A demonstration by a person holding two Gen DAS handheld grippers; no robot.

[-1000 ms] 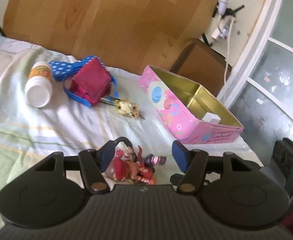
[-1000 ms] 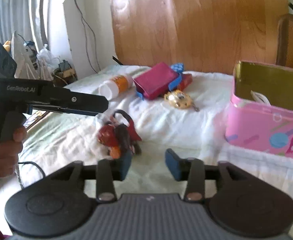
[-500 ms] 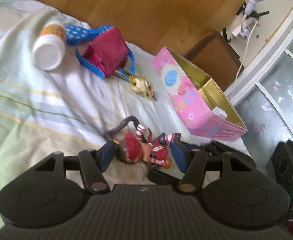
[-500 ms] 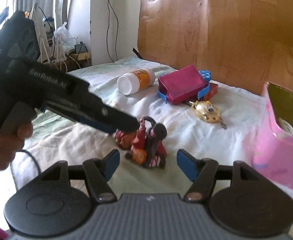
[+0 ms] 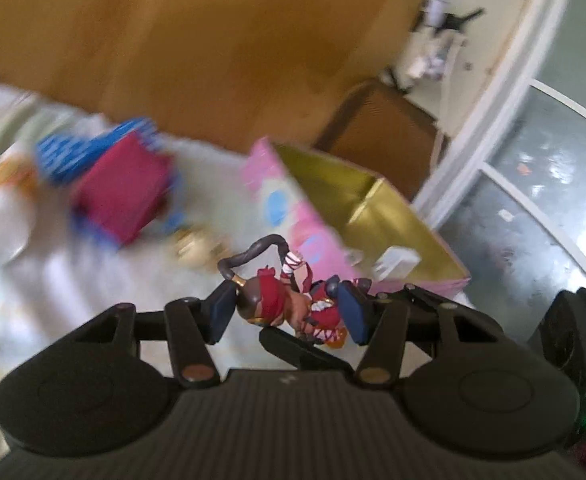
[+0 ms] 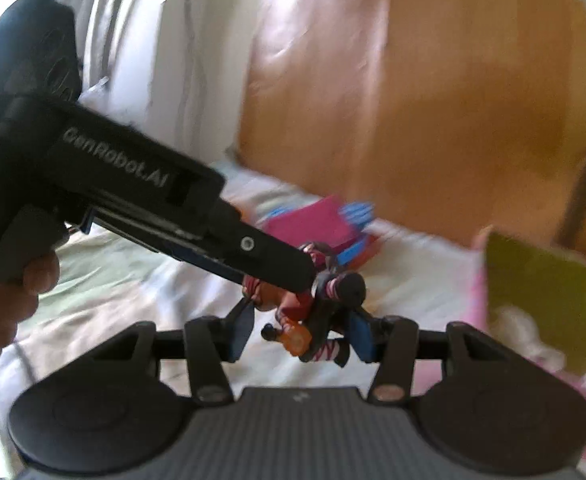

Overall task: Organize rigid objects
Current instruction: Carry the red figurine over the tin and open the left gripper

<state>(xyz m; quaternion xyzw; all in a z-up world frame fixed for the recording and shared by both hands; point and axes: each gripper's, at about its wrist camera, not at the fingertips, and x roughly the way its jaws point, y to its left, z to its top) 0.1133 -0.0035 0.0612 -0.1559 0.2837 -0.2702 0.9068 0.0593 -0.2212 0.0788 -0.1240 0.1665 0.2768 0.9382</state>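
Left wrist view shows the left gripper (image 5: 289, 308), jaws just closing, clamped on the red figurine (image 5: 289, 304) above the bed (image 5: 73, 280), near the pink tin (image 5: 373, 208); the right gripper (image 6: 299, 334) also pinches it, jaws closing

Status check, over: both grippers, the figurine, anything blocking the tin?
Left gripper shut on red-clad toy figurine, jaws just closing. Right gripper closing around it too. Open pink tin box ahead, path unobstructed.

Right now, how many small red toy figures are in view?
1. The small red toy figure is beside the open pink metal tin, above the white bedsheet; the tin may hide others.
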